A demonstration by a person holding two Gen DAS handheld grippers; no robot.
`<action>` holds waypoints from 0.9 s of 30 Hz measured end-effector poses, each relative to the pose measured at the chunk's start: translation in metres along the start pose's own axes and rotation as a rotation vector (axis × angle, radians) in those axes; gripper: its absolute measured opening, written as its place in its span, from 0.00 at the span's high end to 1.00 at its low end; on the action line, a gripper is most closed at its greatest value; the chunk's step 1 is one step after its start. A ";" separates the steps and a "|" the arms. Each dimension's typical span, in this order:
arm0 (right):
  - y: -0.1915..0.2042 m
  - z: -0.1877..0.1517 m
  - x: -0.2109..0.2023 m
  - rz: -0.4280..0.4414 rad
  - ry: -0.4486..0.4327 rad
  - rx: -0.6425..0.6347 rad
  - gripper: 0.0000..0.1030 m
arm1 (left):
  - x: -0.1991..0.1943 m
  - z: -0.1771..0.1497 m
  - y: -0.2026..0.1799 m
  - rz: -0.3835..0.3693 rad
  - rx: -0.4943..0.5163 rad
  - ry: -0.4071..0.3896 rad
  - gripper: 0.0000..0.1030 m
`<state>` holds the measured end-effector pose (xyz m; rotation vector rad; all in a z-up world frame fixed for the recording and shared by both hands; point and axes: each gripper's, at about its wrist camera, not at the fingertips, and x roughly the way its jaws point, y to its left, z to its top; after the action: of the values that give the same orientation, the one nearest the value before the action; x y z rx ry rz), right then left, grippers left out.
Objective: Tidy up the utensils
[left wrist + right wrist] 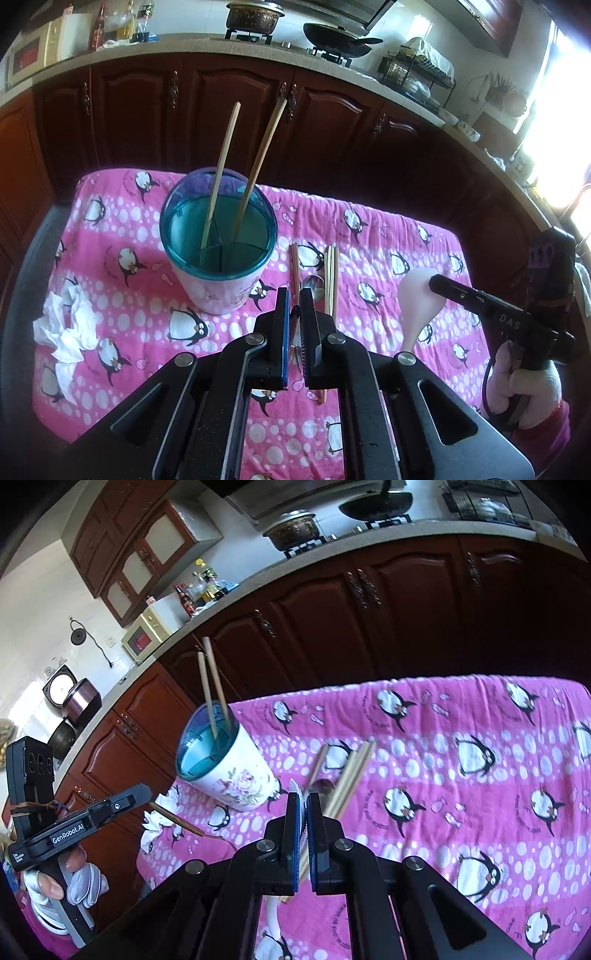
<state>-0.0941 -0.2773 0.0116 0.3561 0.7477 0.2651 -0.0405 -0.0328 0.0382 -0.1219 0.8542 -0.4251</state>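
Dark wooden kitchen cabinets (pixel 236 103) fill the upper half of both views, under a pale counter carrying a pot (pixel 255 16) and a wok (pixel 338 38). Below them a pink penguin-print cloth (pixel 388 236) covers the table. Left of centre in the left wrist view stands a utensil holder (pixel 218 240) with a blue rim and flowered white wall, upright, with two chopsticks (pixel 255 173) leaning out of it toward the top of the frame. Just right of the holder, loose chopsticks (pixel 331 273) and a metal spoon (pixel 313 284) lie on the cloth. A crumpled tissue (pixel 68 325) sits at the lower left. The left gripper (pixel 294 314) is clamped on a thin metal utensil (pixel 177 818), whose brownish shaft sticks out ahead of the fingers in the right wrist view; what kind it is I cannot tell. The right gripper (pixel 303 812) is clenched on a pale pink plastic spoon (pixel 421 302), its bowl raised above the cloth at the right of the left wrist view.
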 end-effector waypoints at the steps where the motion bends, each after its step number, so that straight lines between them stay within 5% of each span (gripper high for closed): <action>1: 0.004 0.003 0.000 0.004 -0.003 -0.009 0.97 | -0.002 0.001 0.000 0.002 0.003 -0.004 0.96; 14: 0.055 0.043 0.010 0.060 -0.046 -0.109 0.97 | -0.031 0.021 0.012 0.012 -0.005 -0.060 0.96; 27: 0.106 0.091 0.032 0.102 -0.092 -0.198 0.97 | -0.075 0.082 0.045 0.048 -0.048 -0.197 0.96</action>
<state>-0.0188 -0.1896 0.0971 0.2175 0.6074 0.4128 -0.0079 0.0339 0.1329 -0.1841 0.6721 -0.3421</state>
